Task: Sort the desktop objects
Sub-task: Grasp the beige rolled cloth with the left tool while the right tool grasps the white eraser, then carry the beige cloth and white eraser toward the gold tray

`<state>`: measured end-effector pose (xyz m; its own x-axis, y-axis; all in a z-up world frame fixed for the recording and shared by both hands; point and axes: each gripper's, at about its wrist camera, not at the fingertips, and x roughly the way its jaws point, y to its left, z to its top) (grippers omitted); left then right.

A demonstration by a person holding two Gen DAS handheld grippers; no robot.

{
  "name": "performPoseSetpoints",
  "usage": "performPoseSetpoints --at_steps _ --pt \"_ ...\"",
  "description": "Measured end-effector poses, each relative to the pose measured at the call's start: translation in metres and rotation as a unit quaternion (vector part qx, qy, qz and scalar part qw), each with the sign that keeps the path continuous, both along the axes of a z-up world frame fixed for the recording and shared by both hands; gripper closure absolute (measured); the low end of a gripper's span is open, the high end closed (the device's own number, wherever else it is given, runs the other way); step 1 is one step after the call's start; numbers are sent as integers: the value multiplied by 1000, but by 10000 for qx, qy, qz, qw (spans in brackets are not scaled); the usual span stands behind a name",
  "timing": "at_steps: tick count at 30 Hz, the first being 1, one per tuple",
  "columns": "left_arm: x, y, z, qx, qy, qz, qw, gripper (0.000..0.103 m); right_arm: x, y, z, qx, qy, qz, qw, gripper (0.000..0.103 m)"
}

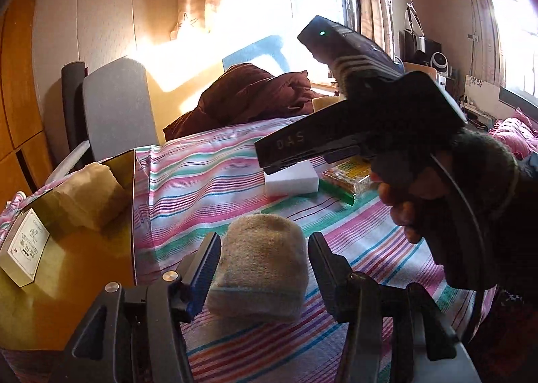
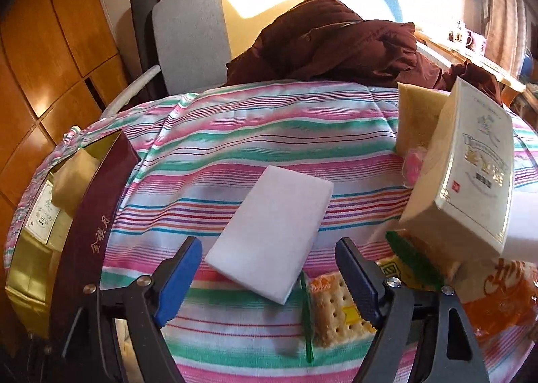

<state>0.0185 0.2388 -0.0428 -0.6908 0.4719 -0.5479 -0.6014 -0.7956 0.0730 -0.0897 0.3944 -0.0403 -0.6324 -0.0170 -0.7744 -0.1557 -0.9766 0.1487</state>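
**Both grippers spread over striped cloth; sock and sponge framed, neither pinched.**

Left wrist view: left gripper (image 1: 262, 262) spread wide, low, pointing fwd, straddling beige rolled sock (image 1: 260, 265) on striped cloth (image 1: 208, 174); left pad near touching sock, right pad apart. Risk: soft roll squashing or unrolling on closing, snagging cloth w/ it. Gold-lined box (image 1: 67, 268) just left, holding small white carton (image 1: 25, 248); right gripper's body and hand (image 1: 403, 205) hanging above white sponge (image 1: 291, 181). Right wrist view: right gripper (image 2: 269, 279) spread, angled down, sponge (image 2: 272, 235) between and ahead of tips, untouched. Risk: right finger (image 2: 356, 285) over cracker pack (image 2: 333, 309), so pack likely caught too; tilted white box (image 2: 470, 181) perched at right, may topple if nudged.
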Motion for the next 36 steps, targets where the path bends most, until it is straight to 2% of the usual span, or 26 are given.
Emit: performPoseSetpoints --at_steps 7,11,14,15,19,27,36 --pt "2 0 -2 27 170 -19 9999 46 -25 -8 -13 383 -368 -128 9985 17" --pt "2 0 -4 7 237 -5 9997 46 -27 -6 -22 421 -477 -208 9978 17" --pt "3 1 -5 -35 297 -1 9996 44 -25 -7 -24 452 -408 -134 9981 23" --pt "3 2 -5 -44 308 -1 9995 44 -24 -9 -23 509 -364 -77 9980 30" --pt "4 2 -6 -76 347 -16 9994 43 -19 -18 -15 588 -201 222 9978 32" --pt "8 4 -8 -105 388 -160 9991 36 17 -32 3 589 100 923 9939 32" --pt "6 -3 -4 91 181 -443 9988 36 85 -16 12 574 346 1007 9927 32"
